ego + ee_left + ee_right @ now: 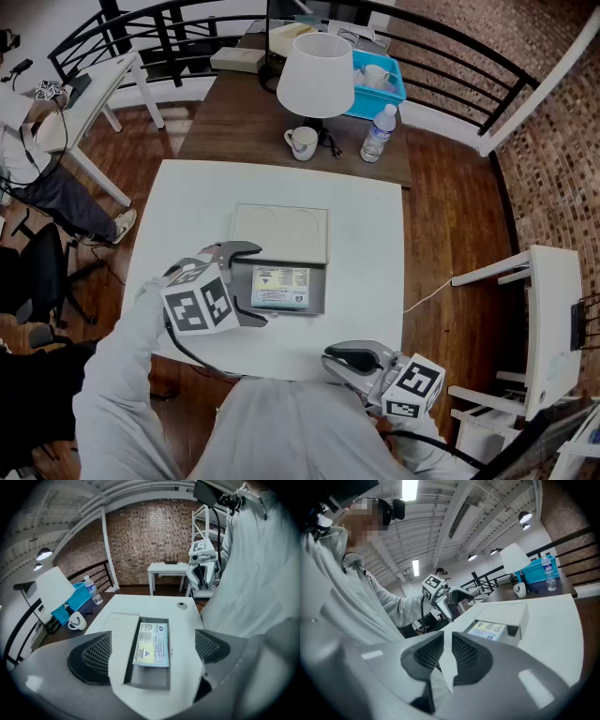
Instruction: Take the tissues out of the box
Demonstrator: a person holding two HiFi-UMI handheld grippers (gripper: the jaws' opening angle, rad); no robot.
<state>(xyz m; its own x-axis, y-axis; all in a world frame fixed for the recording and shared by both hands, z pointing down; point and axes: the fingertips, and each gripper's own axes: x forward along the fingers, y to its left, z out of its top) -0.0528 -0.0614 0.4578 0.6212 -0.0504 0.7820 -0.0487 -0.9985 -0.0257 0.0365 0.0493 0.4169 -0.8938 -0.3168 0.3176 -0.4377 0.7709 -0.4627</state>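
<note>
Two hand-held grippers are hovering at the white bench (361,234). The left hand-held gripper (261,284) is reaching in from the bench's left edge and standing released. Its jaws are spread wide at the end of the grey box (317,302) that faces that edge, and its pads are pressing on nothing.

The box is lying around the middle of the bench, a little toward the near edge. Its white lid (279,232) is sitting pushed back toward the far edge, leaving the tray open. The pack of tissues (279,286) is lying flat inside the tray, label up.

The right hand-held gripper (345,356) is hanging at the near edge, toward the right corner, well apart from the box. Its jaws are clenched almost together, showing only a thin slit and gripping nothing.
</note>
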